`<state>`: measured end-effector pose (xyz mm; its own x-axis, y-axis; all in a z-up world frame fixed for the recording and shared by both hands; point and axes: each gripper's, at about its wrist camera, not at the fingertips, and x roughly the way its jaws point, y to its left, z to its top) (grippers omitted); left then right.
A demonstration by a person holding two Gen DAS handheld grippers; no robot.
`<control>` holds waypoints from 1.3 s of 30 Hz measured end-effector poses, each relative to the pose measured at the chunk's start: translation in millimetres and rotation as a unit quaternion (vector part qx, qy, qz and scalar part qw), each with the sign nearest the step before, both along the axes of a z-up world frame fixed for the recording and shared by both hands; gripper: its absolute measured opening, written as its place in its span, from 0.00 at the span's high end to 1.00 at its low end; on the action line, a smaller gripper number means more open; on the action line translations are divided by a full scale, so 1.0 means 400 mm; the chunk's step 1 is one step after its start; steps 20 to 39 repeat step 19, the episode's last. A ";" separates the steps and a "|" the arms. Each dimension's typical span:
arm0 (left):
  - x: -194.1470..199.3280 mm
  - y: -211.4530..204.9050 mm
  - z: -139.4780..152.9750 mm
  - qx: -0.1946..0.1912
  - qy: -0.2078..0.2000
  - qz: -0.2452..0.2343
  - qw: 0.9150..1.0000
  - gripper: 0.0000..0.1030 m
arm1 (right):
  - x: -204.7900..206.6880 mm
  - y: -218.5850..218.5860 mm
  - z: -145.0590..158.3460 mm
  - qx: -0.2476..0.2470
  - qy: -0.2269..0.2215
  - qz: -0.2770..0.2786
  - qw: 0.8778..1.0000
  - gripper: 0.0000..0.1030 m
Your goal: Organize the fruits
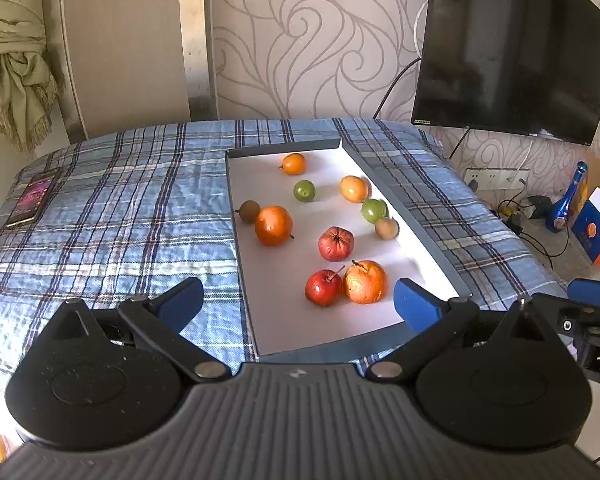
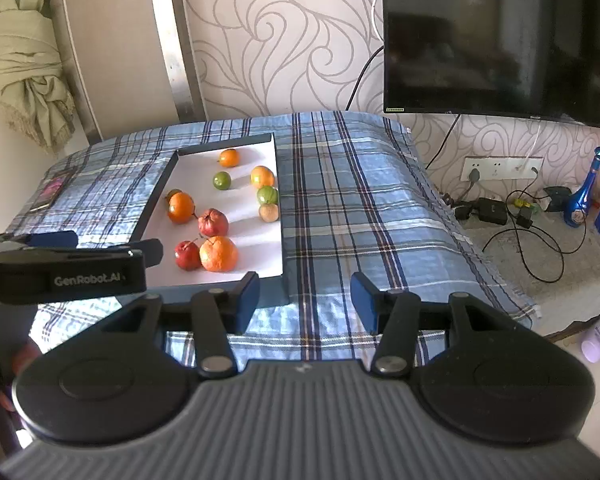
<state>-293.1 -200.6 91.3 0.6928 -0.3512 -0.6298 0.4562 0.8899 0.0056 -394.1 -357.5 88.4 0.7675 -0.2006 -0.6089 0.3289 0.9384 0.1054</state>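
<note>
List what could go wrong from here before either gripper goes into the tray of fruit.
1. The red apple touches the big orange; closing on one will likely nudge the other, and round fruit may roll.
2. A green fruit and a brown one sit close to the tray wall, so a finger might catch the rim.
3. The left gripper and right gripper, both open and empty, hover side by side and could collide.
</note>
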 end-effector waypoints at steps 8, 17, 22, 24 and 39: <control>-0.005 0.000 0.000 0.000 0.001 -0.001 1.000 0.00 | -0.003 -0.001 0.000 0.002 0.000 0.000 1.000 0.49; -0.014 0.002 0.005 -0.008 -0.003 -0.007 1.000 0.02 | -0.007 0.000 0.002 0.002 -0.006 -0.003 1.000 0.49; -0.014 0.000 0.007 -0.009 -0.002 -0.013 1.000 0.02 | -0.007 -0.002 0.003 0.002 -0.007 -0.004 1.000 0.49; -0.014 0.000 0.007 -0.009 -0.002 -0.013 1.000 0.02 | -0.007 -0.002 0.003 0.002 -0.007 -0.004 1.000 0.49; -0.014 0.000 0.007 -0.009 -0.002 -0.013 1.000 0.02 | -0.007 -0.002 0.003 0.002 -0.007 -0.004 1.000 0.49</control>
